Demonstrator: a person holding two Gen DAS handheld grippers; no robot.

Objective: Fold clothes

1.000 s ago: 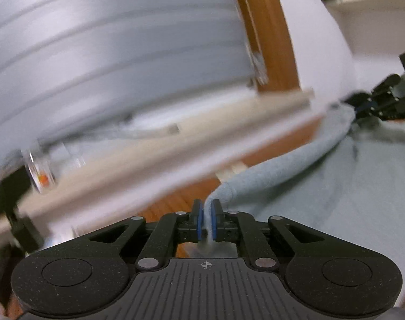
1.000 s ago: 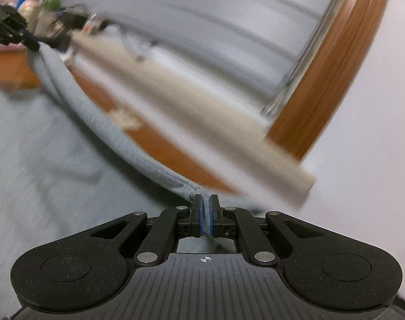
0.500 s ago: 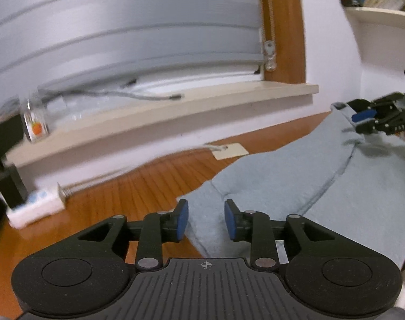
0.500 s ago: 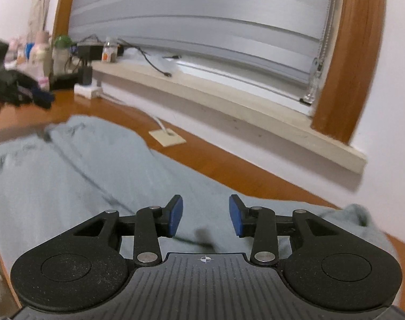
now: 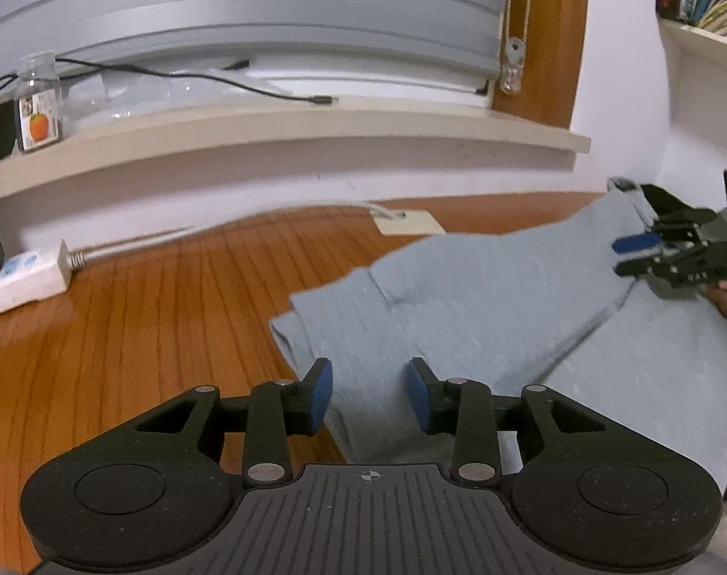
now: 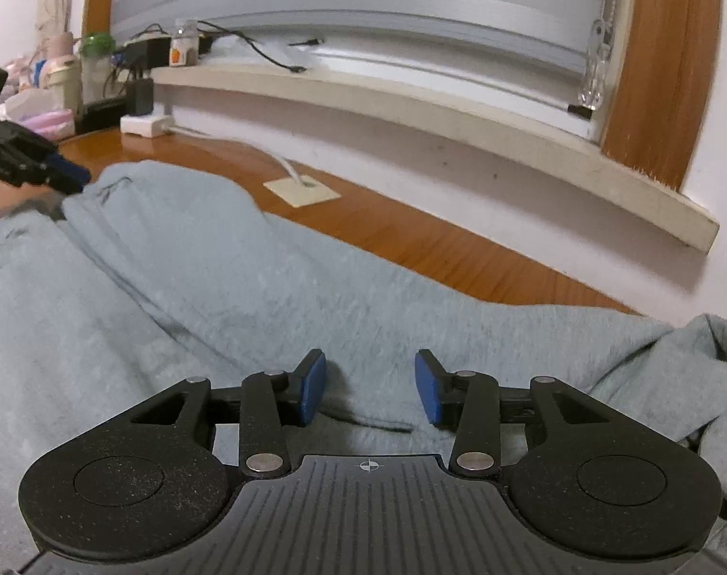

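A pale grey-blue knit garment (image 6: 277,287) lies spread on the orange-brown wooden floor (image 5: 123,326) below a window sill (image 5: 286,129), folded so that a thick doubled edge runs along its far side, with a stitched seam crossing it and a rumpled, bunched end at the right in the right wrist view. The left gripper (image 5: 370,395) sits low over the near corner of the cloth, its blue pads (image 5: 321,395) parted after just opening, fabric beneath the gap but not pinched. The right gripper (image 6: 370,388) likewise stands spread, its jaws having just opened, over a small crease, gripping nothing.
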